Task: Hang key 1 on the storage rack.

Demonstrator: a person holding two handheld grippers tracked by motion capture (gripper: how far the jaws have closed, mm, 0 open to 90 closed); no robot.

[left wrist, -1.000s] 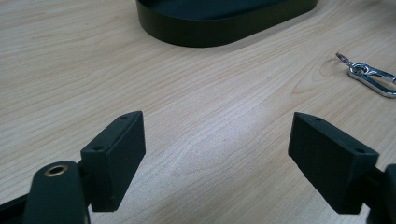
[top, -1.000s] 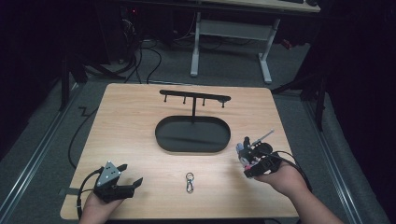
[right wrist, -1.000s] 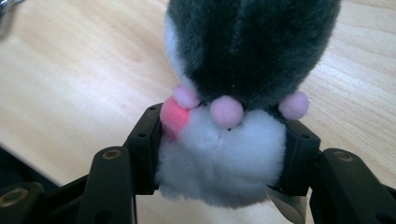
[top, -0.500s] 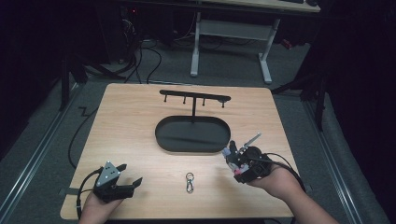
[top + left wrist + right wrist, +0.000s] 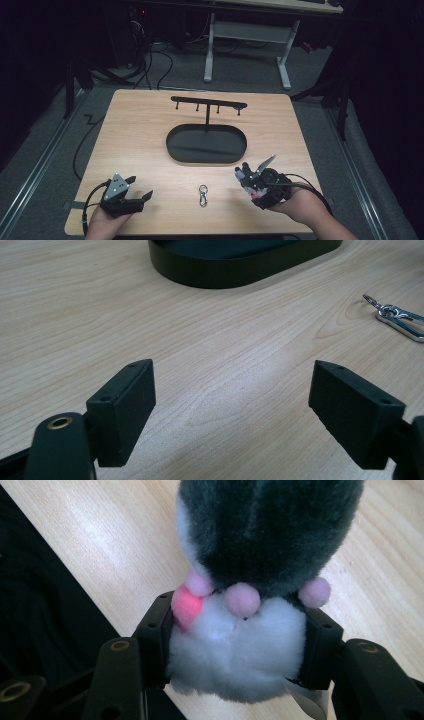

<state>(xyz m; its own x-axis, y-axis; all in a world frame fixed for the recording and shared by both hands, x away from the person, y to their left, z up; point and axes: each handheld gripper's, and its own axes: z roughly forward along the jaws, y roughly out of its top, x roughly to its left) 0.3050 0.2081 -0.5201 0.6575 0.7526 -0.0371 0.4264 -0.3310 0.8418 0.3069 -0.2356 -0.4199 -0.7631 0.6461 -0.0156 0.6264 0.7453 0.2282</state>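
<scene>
My right gripper [image 5: 252,182] [image 5: 235,645] is shut on a small plush toy [image 5: 255,580] with dark grey and white fur and pink pom-poms; in the high view the plush toy [image 5: 248,179] sits at the gripper's tip near the table's front right. A silver carabiner keyring [image 5: 203,194] [image 5: 397,320] lies on the wood between the two grippers. My left gripper [image 5: 142,197] [image 5: 240,405] rests open at the front left, with bare wood between its jaws. A black stand with an oval base [image 5: 206,144] [image 5: 235,265] and a hook bar [image 5: 209,103] stands mid-table.
The wooden table [image 5: 135,135] ends close to both hands at the front edge. A cable [image 5: 82,145] hangs off the left side. A white desk frame [image 5: 245,45] stands on the floor beyond the far edge.
My right gripper has carried the plush toy leftward and toward the front edge, closer to the keyring. The left gripper has stayed put.
</scene>
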